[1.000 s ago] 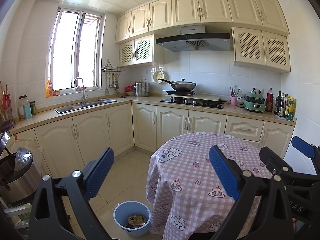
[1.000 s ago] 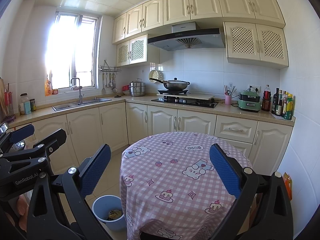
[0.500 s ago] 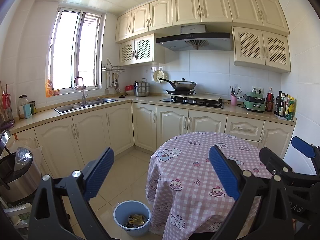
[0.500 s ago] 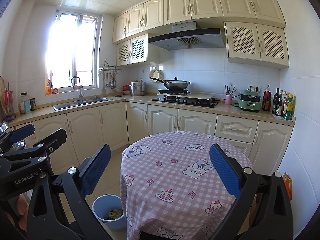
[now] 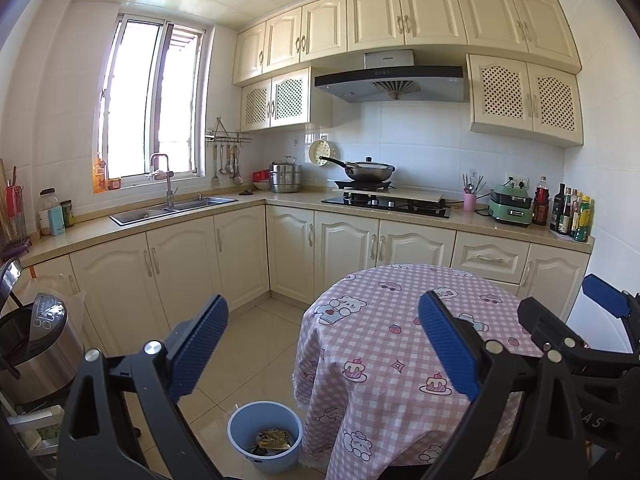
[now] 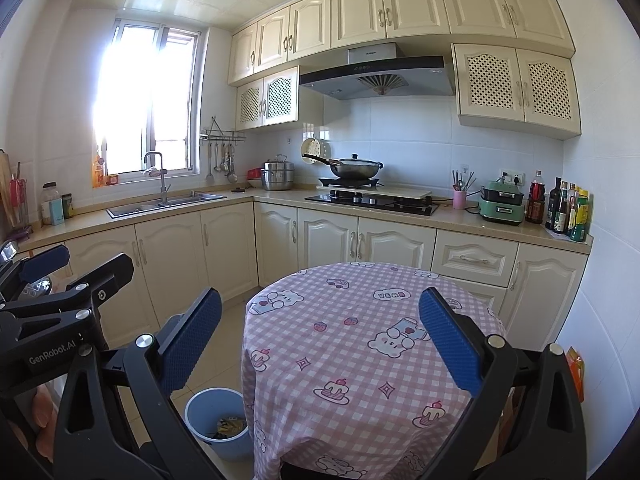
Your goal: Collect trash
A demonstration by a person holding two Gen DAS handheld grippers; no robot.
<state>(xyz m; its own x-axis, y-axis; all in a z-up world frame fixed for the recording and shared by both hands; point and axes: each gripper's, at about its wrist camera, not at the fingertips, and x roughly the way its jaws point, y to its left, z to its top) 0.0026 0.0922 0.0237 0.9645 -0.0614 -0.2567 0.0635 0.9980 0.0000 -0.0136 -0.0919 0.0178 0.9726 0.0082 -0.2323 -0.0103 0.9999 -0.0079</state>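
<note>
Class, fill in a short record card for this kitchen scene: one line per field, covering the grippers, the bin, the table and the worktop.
left gripper: open, holding nothing
right gripper: open, holding nothing
bin: blue, on the floor beside the table, wrappers inside
table: round, pink checked cloth, no loose trash visible on it
stove: wok on top
sink: under the window

We see the left claw [image 5: 320, 346] held wide apart and empty above the floor, a blue bin [image 5: 265, 436] holding wrappers just beside the round table [image 5: 400, 340] in its pink checked cloth, and the right claw [image 5: 576, 328] at the right edge.
</note>
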